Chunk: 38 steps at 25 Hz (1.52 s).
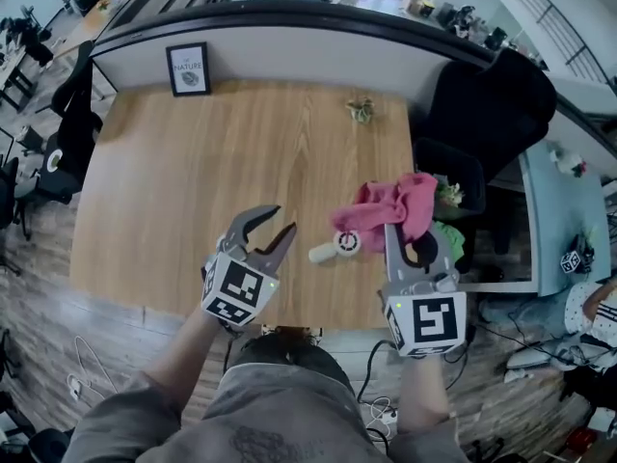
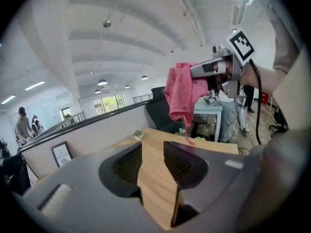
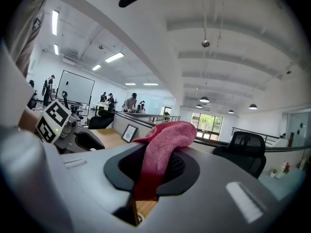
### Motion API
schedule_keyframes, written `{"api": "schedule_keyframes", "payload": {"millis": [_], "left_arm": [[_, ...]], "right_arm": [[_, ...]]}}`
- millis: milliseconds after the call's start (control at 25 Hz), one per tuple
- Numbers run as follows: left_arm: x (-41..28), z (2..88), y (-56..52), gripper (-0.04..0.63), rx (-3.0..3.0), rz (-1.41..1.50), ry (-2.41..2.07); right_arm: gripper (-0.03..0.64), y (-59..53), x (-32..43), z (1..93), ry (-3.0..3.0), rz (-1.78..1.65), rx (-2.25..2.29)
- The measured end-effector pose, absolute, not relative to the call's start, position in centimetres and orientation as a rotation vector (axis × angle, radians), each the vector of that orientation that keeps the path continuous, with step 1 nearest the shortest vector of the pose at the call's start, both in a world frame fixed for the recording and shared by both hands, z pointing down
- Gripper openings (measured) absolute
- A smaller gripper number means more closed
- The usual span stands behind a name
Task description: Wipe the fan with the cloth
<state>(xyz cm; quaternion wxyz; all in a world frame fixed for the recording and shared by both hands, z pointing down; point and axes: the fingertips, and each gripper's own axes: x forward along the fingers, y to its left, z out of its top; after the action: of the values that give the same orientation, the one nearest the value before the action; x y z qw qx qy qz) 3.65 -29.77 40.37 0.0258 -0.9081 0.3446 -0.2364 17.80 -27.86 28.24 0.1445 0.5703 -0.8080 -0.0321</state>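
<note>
- Wooden tabletop (image 1: 193, 162) carries a small white fan (image 1: 335, 248).
- Right gripper (image 1: 407, 239), beside the fan, clamps a pink cloth (image 1: 390, 205).
- Left gripper (image 1: 278, 222), across the fan, gapes empty.

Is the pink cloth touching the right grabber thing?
Touching. The right gripper view shows the pink cloth pinched between the jaws of the right gripper, with its loose end draping over them.
</note>
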Motion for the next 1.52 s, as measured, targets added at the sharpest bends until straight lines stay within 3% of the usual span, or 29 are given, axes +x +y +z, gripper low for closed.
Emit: {"api": "schedule_keyframes", "payload": {"millis": [280,600,800,960,1520], "left_arm": [[2.0,30.3,-29.3,0.115,-2.741,-0.502,1.121],[1.2,24.9,-27.0,0.067,-2.734,-0.339,1.157],[0.3,23.8,-25.2,0.064,-2.768,-0.297,1.165],[-0.6,23.7,-23.9,0.002,-2.778,-0.285,1.156],[-0.7,25.7,-22.0,0.002,-2.827,-0.306,1.213]], "right_arm": [[0.055,-25.0,17.3,22.2,-2.387,-0.166,1.720],[0.055,-21.2,17.5,20.4,-2.417,-0.186,1.738],[0.055,-19.3,17.5,20.6,-2.437,-0.142,1.735],[0.055,-18.4,16.8,21.9,-2.464,-0.056,1.701],[0.055,-16.9,15.8,24.4,-2.469,0.035,1.629]]}}
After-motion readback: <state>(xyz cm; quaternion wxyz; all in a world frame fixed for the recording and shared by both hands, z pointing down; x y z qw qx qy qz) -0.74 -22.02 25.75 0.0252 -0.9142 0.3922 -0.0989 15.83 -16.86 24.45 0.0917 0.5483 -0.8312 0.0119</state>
